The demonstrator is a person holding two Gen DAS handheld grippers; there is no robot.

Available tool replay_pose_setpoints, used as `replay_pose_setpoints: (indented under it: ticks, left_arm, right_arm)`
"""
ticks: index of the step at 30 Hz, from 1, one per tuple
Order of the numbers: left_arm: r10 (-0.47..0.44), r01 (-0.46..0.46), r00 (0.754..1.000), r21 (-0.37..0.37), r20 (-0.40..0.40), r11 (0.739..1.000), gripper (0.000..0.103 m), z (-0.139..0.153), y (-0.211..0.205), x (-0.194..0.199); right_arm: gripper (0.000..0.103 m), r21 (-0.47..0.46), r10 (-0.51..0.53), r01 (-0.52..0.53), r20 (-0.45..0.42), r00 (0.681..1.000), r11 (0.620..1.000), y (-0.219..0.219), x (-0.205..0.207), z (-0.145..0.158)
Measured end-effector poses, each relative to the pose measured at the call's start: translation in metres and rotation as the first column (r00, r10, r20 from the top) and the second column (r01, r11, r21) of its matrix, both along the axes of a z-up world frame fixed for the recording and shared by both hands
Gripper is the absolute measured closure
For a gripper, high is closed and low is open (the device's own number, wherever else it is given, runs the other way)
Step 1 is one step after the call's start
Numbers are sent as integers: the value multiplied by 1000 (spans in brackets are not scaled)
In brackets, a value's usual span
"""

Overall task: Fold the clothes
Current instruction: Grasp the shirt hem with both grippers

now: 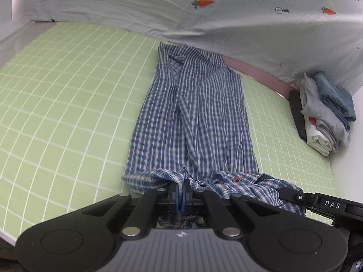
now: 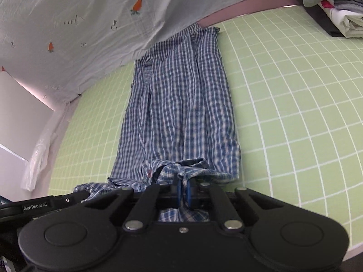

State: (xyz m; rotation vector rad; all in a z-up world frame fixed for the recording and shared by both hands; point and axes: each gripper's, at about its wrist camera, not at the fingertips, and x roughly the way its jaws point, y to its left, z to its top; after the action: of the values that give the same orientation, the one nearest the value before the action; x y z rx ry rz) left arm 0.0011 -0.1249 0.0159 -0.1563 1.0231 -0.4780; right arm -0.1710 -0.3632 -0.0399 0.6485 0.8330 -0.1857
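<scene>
**Both claws pinch the near edge of a checked shirt**

In the left wrist view, a green grid mat [image 1: 68,104] fills the left of the frame. At the centre lies a blue checked shirt [image 1: 192,113], folded into a long strip running from the bottom centre up toward a white sheet [image 1: 226,22] printed with carrots. At the bottom centre the left gripper [image 1: 181,189] is clamped on the shirt's near edge, cloth bunched between its fingers. At lower right the right gripper [image 1: 295,196] enters, its tip buried in the same edge. A stack of folded clothes [image 1: 326,113] sits at the right edge.

In the right wrist view, the left gripper [image 2: 56,201] shows at lower left, and the right gripper [image 2: 184,184] at bottom centre is clamped on the shirt's hem.
</scene>
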Motion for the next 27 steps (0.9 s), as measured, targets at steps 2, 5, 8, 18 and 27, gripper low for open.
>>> replay_pose_setpoints:
  ticks: [2, 5, 8, 18, 27]
  left_arm:
    - [10, -10, 1000, -6, 26, 1000, 100, 6, -8, 13]
    - [21, -20, 998, -16, 59, 1000, 100, 13, -17, 33]
    - [25, -24, 997, -17, 79, 1000, 100, 17, -25, 51]
    - [28, -28, 1000, 20, 9, 999, 100, -20, -54, 131]
    - [65, -65, 987, 2, -148, 998, 98, -68, -56, 194]
  right_arm:
    - [98, -13, -15, 16, 27, 1000, 1000, -6, 11, 9]
    - [98, -31, -40, 42, 58, 997, 999, -16, 36, 15]
    - [98, -34, -54, 56, 75, 996, 998, -25, 55, 17]
    - [97, -48, -53, 52, -3, 999, 997, -52, 125, -21]
    - [96, 4, -46, 48, -176, 983, 999, -78, 193, -75]
